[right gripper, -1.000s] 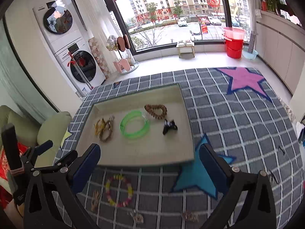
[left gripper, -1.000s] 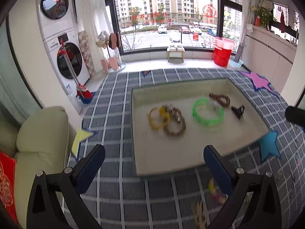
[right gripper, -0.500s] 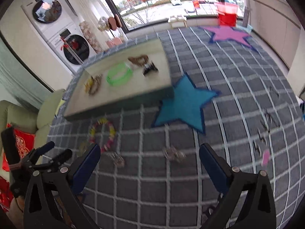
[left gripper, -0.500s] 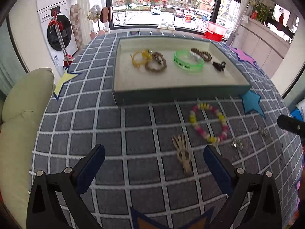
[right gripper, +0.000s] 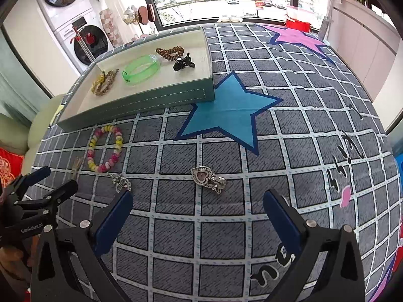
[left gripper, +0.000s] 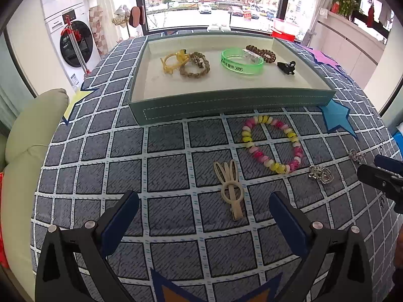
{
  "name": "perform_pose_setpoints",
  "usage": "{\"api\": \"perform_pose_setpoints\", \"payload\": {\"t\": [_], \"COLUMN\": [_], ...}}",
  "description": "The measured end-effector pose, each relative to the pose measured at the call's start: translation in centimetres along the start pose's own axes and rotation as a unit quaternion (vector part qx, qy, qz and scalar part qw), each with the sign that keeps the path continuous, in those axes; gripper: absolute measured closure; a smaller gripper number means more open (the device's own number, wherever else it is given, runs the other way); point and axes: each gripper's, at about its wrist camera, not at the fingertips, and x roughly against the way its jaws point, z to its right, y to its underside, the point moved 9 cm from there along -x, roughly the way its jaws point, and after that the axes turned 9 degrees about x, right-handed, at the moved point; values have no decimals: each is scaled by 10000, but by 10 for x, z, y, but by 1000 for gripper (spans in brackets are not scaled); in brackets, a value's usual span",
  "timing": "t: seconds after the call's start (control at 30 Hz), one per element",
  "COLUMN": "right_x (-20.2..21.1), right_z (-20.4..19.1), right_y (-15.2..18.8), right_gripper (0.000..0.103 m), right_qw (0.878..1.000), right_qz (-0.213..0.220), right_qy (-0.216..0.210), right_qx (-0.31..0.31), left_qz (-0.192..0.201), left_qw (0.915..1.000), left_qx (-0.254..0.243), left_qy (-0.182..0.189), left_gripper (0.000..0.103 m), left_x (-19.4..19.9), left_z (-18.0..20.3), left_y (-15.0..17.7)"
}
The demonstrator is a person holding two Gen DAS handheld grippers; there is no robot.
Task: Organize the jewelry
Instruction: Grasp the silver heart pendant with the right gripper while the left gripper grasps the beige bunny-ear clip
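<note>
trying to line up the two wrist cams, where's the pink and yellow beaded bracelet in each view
Left wrist: the pink and yellow beaded bracelet lies right of centre on the checked cloth, just in front of the green tray's near wall.
Right wrist: the bracelet lies at middle left, below the tray's near wall.
Shared landmark: the blue star at the tray's near right corner.

I see a grey grid-patterned cloth (left gripper: 171,151) covering the whole surface, with a blue star patch (right gripper: 229,110) sewn on. A green tray (left gripper: 234,105) sits on it at 12 o'clock in the left wrist view. Just in front of the tray lies a pink-and-yellow bead bracelet (left gripper: 272,146), with a cream rabbit-ear hair clip (left gripper: 230,187) at its 7 o'clock. A silver charm (left gripper: 321,175) rests at the bracelet's 4 o'clock. In the right wrist view, a heart-shaped silver charm (right gripper: 207,178) lies at 6 o'clock of the star.
</note>
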Motion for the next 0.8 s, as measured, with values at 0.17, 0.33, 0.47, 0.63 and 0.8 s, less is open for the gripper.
{"api": "perform_pose_setpoints", "payload": {"t": [0.17, 0.33, 0.47, 0.63, 0.8], "right_x": [-9, -16, -18, -14, -14], "right_z": [-2, -4, -7, -11, -14], "right_y": [-3, -5, -7, -9, -9], "right_gripper": [2, 12, 24, 41, 49], "right_qw": [9998, 9988, 9967, 9959, 9959], "right_qz": [-5, -5, 27, 64, 39], "right_qy": [116, 277, 501, 520, 490], "right_qx": [168, 408, 639, 736, 760], "left_qz": [-25, -60, 21, 55, 38], "left_qw": [10000, 10000, 9999, 9996, 9989], "left_qx": [34, -29, -91, -234, -386], "left_qy": [64, 40, 63, 172, 282], "left_gripper": [0, 3, 14, 37, 54], "left_x": [-3, -6, -4, 0, 2], "left_z": [3, 7, 12, 21, 29], "left_y": [-1, 1, 0, 0, 2]}}
